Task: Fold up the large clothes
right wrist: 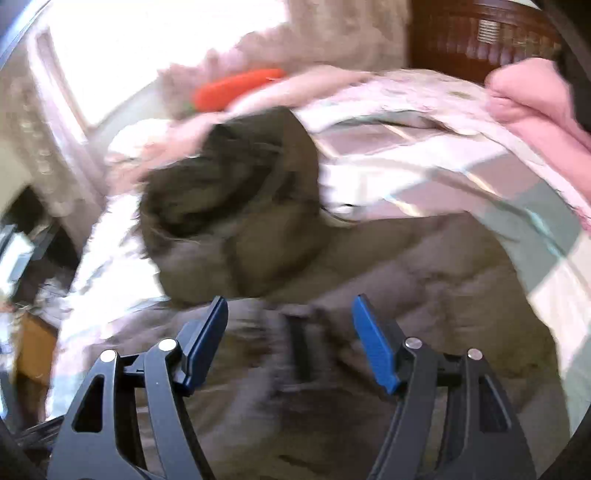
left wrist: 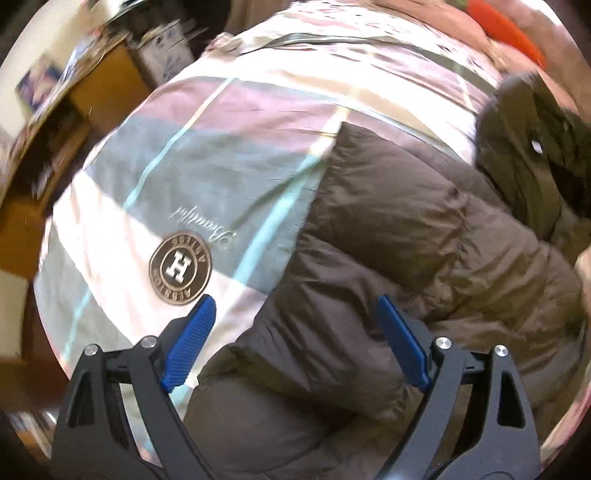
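Puffer jacket (left wrist: 388, 229), dark brown and quilted, lies spread on a bed over a plaid bedsheet (left wrist: 207, 155) with pink, grey-green and white blocks. Left wrist view: jacket fills the right and lower part of the frame, its edge running diagonally across the sheet. Left hand-held gripper (left wrist: 293, 332) is above the jacket's near part, jaws spread wide, nothing between the blue pads (left wrist: 190, 343); contact with the fabric cannot be told. Round brown logo badge (left wrist: 180, 268) with an "H" is printed on the sheet just left of the jacket and just beyond the left pad. Hood (left wrist: 532, 162), olive-brown, sits at the jacket's far right end. Orange object (left wrist: 506, 29) lies far back on the bed, well apart from the jacket. Wooden furniture (left wrist: 107, 77) stands beside the bed at left, blurred.

Right wrist view, heavy motion blur: right hand-held gripper (right wrist: 290, 328) is also spread wide with nothing clamped, above the jacket body (right wrist: 424, 266). Hood (right wrist: 236, 206) with a darker fuzzy lining is bunched just beyond the fingertips. Orange object (right wrist: 236, 88) is behind the hood. Pink folded fabric (right wrist: 535, 103) rests on the bed at upper right, apart from the jacket. Plaid bedsheet (right wrist: 424, 173) shows between them.
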Demonstrator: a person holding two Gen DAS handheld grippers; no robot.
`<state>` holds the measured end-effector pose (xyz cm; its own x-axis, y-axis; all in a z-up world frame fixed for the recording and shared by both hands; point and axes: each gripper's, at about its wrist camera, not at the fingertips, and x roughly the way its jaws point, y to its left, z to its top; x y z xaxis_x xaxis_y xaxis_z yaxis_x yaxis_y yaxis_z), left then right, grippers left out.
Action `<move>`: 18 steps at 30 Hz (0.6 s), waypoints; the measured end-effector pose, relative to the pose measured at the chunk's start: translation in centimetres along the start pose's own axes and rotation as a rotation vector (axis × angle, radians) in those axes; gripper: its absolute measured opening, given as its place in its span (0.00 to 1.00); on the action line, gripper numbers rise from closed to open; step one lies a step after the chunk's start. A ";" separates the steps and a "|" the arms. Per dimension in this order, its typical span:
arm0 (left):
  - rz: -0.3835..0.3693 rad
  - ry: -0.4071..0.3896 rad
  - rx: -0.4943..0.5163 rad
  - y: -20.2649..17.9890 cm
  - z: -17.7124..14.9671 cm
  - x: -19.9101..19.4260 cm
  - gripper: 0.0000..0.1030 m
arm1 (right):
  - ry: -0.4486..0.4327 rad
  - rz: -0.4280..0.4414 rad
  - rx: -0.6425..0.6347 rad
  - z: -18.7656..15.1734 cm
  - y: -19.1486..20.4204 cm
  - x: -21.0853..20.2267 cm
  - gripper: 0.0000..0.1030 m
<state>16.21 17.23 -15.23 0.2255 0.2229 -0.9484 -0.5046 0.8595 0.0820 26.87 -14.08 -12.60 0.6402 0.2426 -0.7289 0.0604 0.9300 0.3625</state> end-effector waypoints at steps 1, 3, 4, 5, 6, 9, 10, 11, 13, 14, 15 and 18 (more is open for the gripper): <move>-0.010 0.021 0.023 -0.4 -0.1 0.5 0.87 | 0.044 0.020 -0.024 -0.4 0.5 0.8 0.60; -0.020 0.080 0.050 -1.1 -0.6 1.3 0.87 | 0.154 -0.041 -0.069 -1.8 1.3 3.5 0.56; -0.014 0.114 0.063 -1.6 -0.9 2.0 0.87 | 0.215 -0.094 -0.082 -2.5 1.0 4.5 0.56; 0.003 0.162 0.079 -1.9 -1.2 3.3 0.88 | 0.308 -0.154 -0.088 -3.4 0.4 6.5 0.56; 0.002 0.190 0.082 -1.9 -1.8 3.9 0.92 | 0.374 -0.185 -0.078 -4.2 -0.3 8.0 0.56; -0.017 0.250 0.061 -1.7 -2.1 5.6 0.96 | 0.406 -0.245 -0.153 -5.1 0.4 9.1 0.57; -0.014 0.239 0.059 -1.7 -2.0 5.3 0.96 | 0.407 -0.252 -0.170 -5.1 0.7 8.7 0.58; -0.009 0.219 0.067 -1.8 -1.9 4.8 0.95 | 0.396 -0.244 -0.170 -5.0 0.9 7.9 0.58; 0.001 0.148 0.100 -2.1 -1.8 2.8 0.95 | 0.368 -0.179 -0.124 -4.5 0.9 5.8 0.63; 0.003 0.111 0.118 -2.4 -1.8 1.8 0.95 | 0.361 -0.147 -0.092 -4.3 0.6 4.7 0.69; 0.008 0.065 0.148 -2.8 -1.9 0.5 0.95 | 0.357 -0.135 -0.072 -4.2 0.3 4.0 0.71; 0.035 0.029 0.204 -3.8 -2.5 -0.6 0.95 | 0.380 -0.222 -0.014 -4.3 -2.5 2.2 0.71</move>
<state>15.90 12.64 -15.76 0.1857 0.2435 -0.9520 -0.3317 0.9275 0.1725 24.84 -14.68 -17.58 0.2860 0.1181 -0.9509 0.1523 0.9742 0.1668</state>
